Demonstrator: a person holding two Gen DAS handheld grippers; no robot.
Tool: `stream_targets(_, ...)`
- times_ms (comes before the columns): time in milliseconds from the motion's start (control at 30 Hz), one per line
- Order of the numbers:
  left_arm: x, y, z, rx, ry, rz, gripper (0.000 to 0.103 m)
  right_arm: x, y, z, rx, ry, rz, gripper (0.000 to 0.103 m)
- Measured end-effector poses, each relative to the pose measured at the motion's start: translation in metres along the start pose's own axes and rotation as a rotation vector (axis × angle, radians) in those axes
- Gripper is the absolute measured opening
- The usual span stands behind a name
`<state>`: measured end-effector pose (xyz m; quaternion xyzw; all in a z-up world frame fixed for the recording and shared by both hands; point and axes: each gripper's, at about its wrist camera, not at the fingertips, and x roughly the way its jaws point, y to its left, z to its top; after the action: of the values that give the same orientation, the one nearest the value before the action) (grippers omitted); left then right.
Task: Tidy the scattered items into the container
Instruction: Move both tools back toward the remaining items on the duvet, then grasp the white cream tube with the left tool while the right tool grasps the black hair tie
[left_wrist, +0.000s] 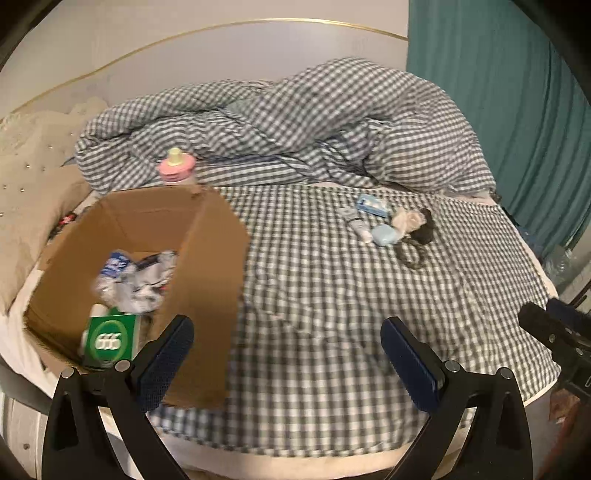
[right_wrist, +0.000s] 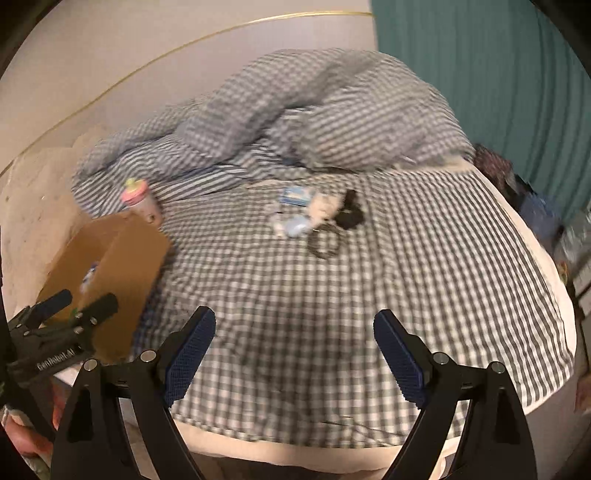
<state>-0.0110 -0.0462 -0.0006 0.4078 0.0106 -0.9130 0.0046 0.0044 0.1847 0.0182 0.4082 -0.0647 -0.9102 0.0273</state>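
A brown cardboard box (left_wrist: 207, 266) stands on the left of the checked bed, with crumpled wrappers (left_wrist: 136, 277) and a green packet (left_wrist: 110, 338) inside. A small pile lies mid-bed: a blue-white packet (left_wrist: 372, 204), a small tube (left_wrist: 359, 225), a pale blue case (left_wrist: 385, 235), a cream and dark scrunchie (left_wrist: 413, 221) and a dark hair tie (left_wrist: 410, 255). My left gripper (left_wrist: 287, 332) is open and empty beside the box's near corner. My right gripper (right_wrist: 294, 326) is open and empty over bare sheet, short of the pile (right_wrist: 314, 218). The box (right_wrist: 122, 266) shows at left there.
A pink-lidded baby bottle (left_wrist: 175, 168) stands behind the box. A bunched checked duvet (left_wrist: 295, 125) fills the back of the bed. A beige tufted headboard (left_wrist: 26, 177) is at left, a teal curtain (left_wrist: 509, 110) at right. The bed edge runs along the bottom.
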Motion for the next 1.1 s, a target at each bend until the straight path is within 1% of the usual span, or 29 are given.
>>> stream_targets(67,0.010,-0.010,0.003,-0.001,0.007,-0.012,0.103,0.007,-0.017,-0.001,0.019,0.010,-0.007,0.088)
stream_targets(167,0.035,-0.025,0.013,-0.002,0.036,-0.036,0.103,0.024,-0.039,0.004,0.048,0.025,-0.001,0.088)
stream_targets(300,0.073,-0.039,0.031,-0.009,0.074,-0.037,0.103,0.056,-0.060,0.022,0.073,0.052,-0.011,0.088)
stream_targets(333,0.089,-0.043,0.039,-0.019,0.091,-0.050,0.103,0.067,-0.065,0.030,0.072,0.055,-0.020,0.088)
stream_targets(433,0.123,-0.051,0.056,-0.036,0.129,-0.074,0.103,0.096,-0.072,0.053,0.054,0.064,-0.056,0.088)
stream_targets(500,0.154,-0.058,0.072,-0.042,0.151,-0.076,0.103,0.116,-0.075,0.067,0.043,0.073,-0.063,0.088)
stream_targets(567,0.175,-0.064,0.083,-0.041,0.166,-0.071,0.103,0.135,-0.077,0.081,0.029,0.079,-0.066,0.088)
stream_targets(633,0.207,-0.071,0.097,-0.034,0.189,-0.056,0.103,0.156,-0.078,0.091,0.012,0.087,-0.080,0.088)
stream_targets(733,0.239,-0.074,0.108,-0.035,0.211,-0.042,0.103,0.195,-0.080,0.104,-0.003,0.124,-0.090,0.088)
stream_targets(933,0.301,-0.088,0.123,-0.054,0.271,-0.056,0.103,0.255,-0.081,0.114,-0.019,0.182,-0.122,0.088)
stream_targets(1100,0.343,-0.103,0.124,0.001,0.294,-0.011,0.103,0.296,-0.084,0.119,-0.019,0.214,-0.160,0.087)
